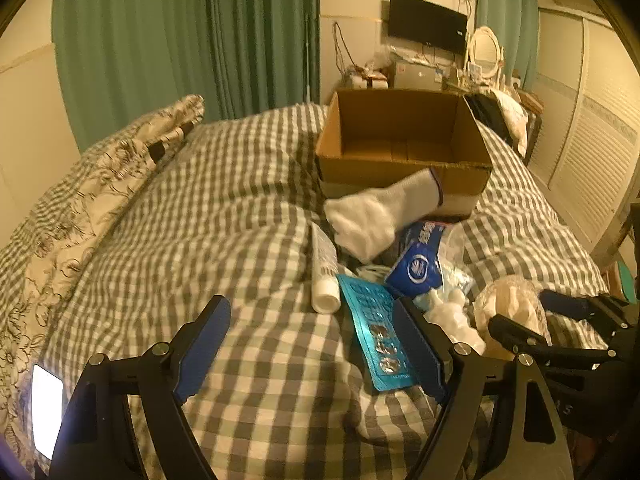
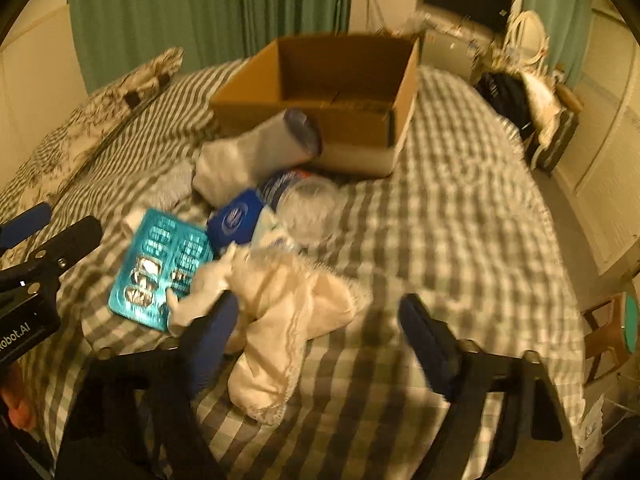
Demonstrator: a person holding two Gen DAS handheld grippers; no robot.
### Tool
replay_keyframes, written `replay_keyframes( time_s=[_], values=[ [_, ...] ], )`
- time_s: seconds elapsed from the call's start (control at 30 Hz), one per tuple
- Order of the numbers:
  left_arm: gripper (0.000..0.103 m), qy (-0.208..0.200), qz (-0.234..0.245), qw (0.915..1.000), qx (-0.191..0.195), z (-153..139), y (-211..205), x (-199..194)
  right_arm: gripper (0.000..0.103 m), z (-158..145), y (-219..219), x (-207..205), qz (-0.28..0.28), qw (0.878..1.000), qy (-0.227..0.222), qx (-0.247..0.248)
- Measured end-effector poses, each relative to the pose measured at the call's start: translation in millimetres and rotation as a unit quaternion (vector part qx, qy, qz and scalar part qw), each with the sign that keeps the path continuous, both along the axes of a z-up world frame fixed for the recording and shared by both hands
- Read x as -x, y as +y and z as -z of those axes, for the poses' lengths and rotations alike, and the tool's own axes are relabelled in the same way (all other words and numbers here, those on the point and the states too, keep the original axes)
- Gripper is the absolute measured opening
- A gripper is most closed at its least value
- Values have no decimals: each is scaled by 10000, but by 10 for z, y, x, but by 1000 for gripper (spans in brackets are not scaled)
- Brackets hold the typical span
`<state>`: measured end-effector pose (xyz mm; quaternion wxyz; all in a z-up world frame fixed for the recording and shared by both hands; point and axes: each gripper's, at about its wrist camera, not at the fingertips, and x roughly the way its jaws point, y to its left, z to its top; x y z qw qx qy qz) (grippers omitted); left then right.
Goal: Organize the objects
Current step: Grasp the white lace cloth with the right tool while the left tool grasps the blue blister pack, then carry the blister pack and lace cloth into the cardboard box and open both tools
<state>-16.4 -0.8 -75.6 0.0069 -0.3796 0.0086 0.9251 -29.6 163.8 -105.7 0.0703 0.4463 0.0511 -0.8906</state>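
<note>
A pile lies on the checked bed cover (image 1: pixel 240 216) in front of an open, empty cardboard box (image 1: pixel 404 136). It holds a white sock (image 1: pixel 380 216), a white tube (image 1: pixel 324 268), a teal blister pack (image 1: pixel 376 328) and a blue tissue pack (image 1: pixel 420 264). My left gripper (image 1: pixel 316 344) is open over bare cover, its right finger beside the blister pack. My right gripper (image 2: pixel 320 336) is open too. A cream lacy cloth (image 2: pixel 288 320) lies between its fingers, against the left one only. The box (image 2: pixel 328 92), blister pack (image 2: pixel 160 268) and a clear plastic container (image 2: pixel 312 212) show there as well.
A floral pillow (image 1: pixel 100 200) lies along the bed's left side, with a lit phone (image 1: pixel 47 412) near the lower left corner. Green curtains (image 1: pixel 180 40) hang behind. A cluttered desk with a monitor (image 1: pixel 428 24) stands at the back, and louvred doors (image 1: pixel 592 160) are on the right.
</note>
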Motion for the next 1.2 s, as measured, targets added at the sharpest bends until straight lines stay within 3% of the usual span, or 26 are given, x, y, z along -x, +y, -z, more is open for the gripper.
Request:
replay_keyframes(
  time_s=[0.03, 0.1, 0.2, 0.3, 0.4, 0.5, 0.57, 0.67, 0.9, 1.2],
  values=[
    [85, -48, 31, 10000, 5, 29, 20, 12, 61, 38, -1, 15, -55, 9999, -84, 43],
    [85, -169, 101, 9998, -3, 94, 61, 49, 36, 31, 3, -8, -177, 9997, -69, 154],
    [85, -353, 236, 9991, 5, 207, 135, 95, 23, -65, 16, -67, -322, 9989, 133, 310],
    [85, -632, 310, 9975, 30, 350, 208, 185, 21, -163, 37, -84, -364, 9983, 293, 336],
    [73, -764, 394, 9963, 73, 423, 278, 244, 21, -199, 53, -74, -392, 9980, 338, 351],
    [56, -772, 568, 9954, 61, 422, 339, 236, 21, -186, 79, -54, -406, 9977, 312, 436],
    [38, -777, 669, 9947, 109, 430, 386, 224, 21, -187, 88, -42, -405, 9976, 314, 463],
    [23, -750, 875, 9933, -30, 391, 423, 204, 21, -192, 111, -47, -399, 9974, 343, 498],
    [15, -535, 1025, 9933, -22, 228, 514, 68, 21, -235, 121, -90, -471, 9968, 378, 526],
    [7, -138, 1001, 9948, -154, -153, 494, -169, 20, -523, 163, -321, -419, 9955, 710, 463]
  ],
)
